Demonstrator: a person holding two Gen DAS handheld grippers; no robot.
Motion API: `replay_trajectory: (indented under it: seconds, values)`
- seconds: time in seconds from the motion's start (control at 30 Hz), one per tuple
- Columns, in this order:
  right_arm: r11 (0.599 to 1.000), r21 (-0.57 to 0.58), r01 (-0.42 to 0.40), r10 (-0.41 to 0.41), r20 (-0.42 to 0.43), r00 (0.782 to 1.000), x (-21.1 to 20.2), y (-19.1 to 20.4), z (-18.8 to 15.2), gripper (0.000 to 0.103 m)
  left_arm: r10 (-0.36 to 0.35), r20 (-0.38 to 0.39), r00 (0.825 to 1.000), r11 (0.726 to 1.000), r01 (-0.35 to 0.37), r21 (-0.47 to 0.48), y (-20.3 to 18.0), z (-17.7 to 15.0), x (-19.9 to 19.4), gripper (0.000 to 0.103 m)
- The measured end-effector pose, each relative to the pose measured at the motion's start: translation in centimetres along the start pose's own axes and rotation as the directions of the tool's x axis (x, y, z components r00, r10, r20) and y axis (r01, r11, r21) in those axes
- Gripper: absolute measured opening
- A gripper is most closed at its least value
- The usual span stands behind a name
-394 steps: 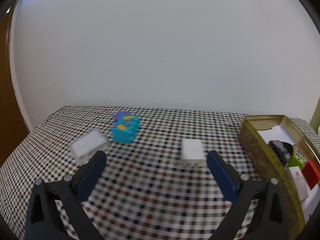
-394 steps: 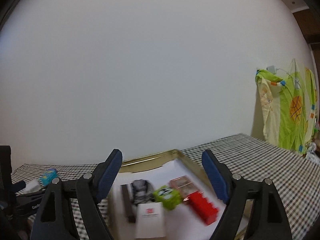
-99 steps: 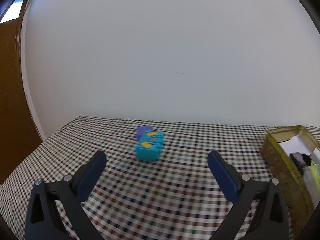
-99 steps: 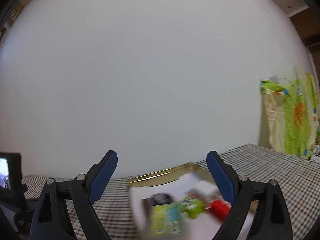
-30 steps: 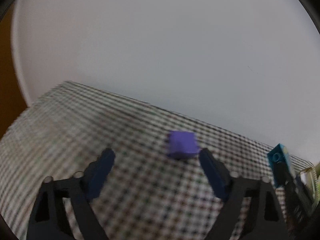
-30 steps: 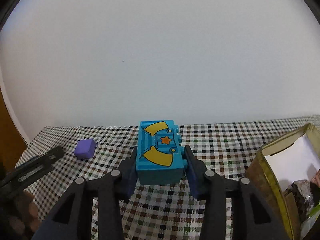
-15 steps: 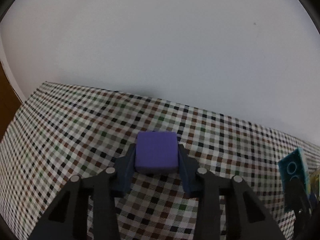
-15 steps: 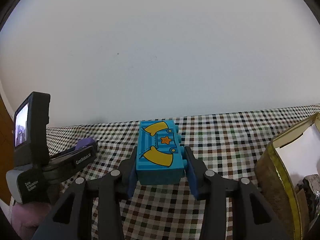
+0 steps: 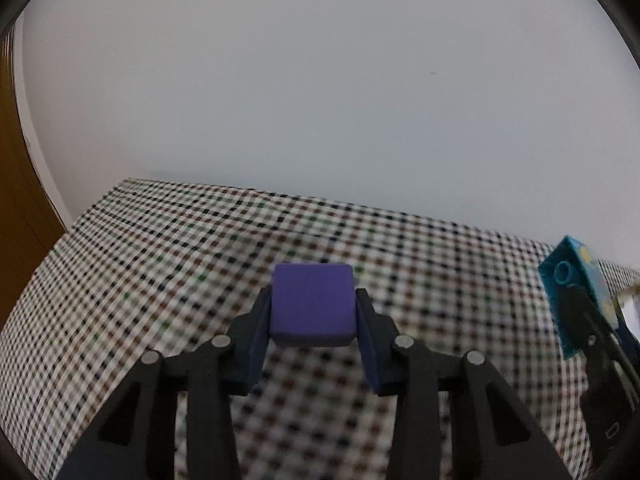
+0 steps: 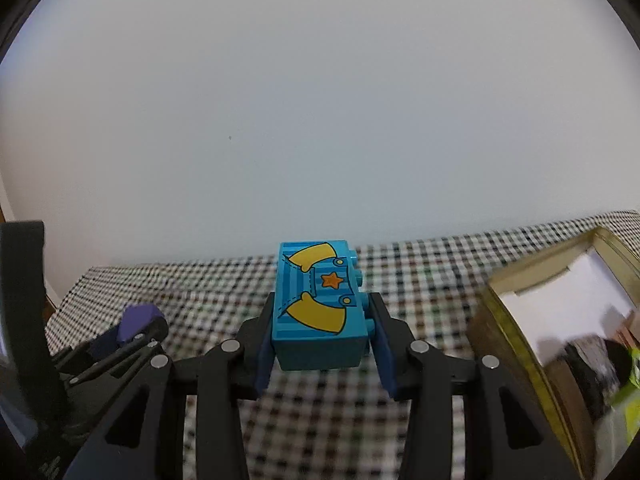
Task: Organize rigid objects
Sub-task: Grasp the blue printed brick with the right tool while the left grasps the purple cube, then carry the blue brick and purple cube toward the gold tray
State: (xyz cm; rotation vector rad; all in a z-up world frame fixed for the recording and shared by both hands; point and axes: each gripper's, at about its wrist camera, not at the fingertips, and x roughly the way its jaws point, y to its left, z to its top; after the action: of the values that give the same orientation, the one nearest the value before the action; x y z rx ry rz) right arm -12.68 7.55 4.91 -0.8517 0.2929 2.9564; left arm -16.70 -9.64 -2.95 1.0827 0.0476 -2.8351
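My left gripper is shut on a purple cube and holds it above the checked tablecloth. My right gripper is shut on a turquoise toy brick with yellow sleeves and an orange star, also held above the cloth. The brick in the right gripper also shows at the right edge of the left wrist view. The purple cube in the left gripper also shows at the lower left of the right wrist view. A gold tin box stands to the right of the brick, with several items inside.
A plain white wall runs behind the table. A brown wooden door stands at the left. The tin holds a white card and dark and green items, all blurred.
My left gripper has lifted the purple cube off the cloth. My right gripper has carried the turquoise brick to the right, and the tin now sits closer in its view.
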Motion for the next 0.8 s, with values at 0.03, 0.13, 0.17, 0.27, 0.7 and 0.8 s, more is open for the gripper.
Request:
replay_trajectory:
  seconds: [0.03,0.13,0.17,0.27,0.7,0.8]
  values:
    - [1.0,0.004,0.003,-0.003,0.004,1.0,-0.6,-0.3,-0.3,0.045,0.001,0.011,1.0,1.0,-0.001,0.004,-0.1,-0.4,-0.7,0.038]
    - [1.0,-0.001,0.022,-0.022,0.019,1.0,-2.8,-1.0,-1.2,0.045,0.003,0.016,1.0,1.0,-0.003,-0.001,-0.2,-2.0,-2.5,0.038]
    - [1.0,-0.002,0.028,-0.028,0.022,0.999,-3.5,-1.3,-1.5,0.045,-0.015,0.013,1.0,1.0,0.015,-0.016,-0.2,-2.6,-3.2,0.038]
    - [0.999,-0.001,0.046,-0.046,0.033,0.998,-5.3,-2.3,-2.2,0.045,-0.045,0.008,0.999,0.998,0.045,-0.035,0.0,-3.6,-4.0,0.038]
    - [0.997,-0.074,0.011,-0.006,0.066,0.998,-10.5,-1.7,-4.9,0.045,-0.059,0.096,0.994,0.998,0.058,0.009,-2.5,-5.1,-7.4,0.038]
    - [0.996,-0.09,0.002,0.005,0.085,0.996,-11.8,-1.0,-4.5,0.045,-0.054,0.104,0.993,0.998,0.051,0.035,-3.0,-5.0,-7.7,0.038]
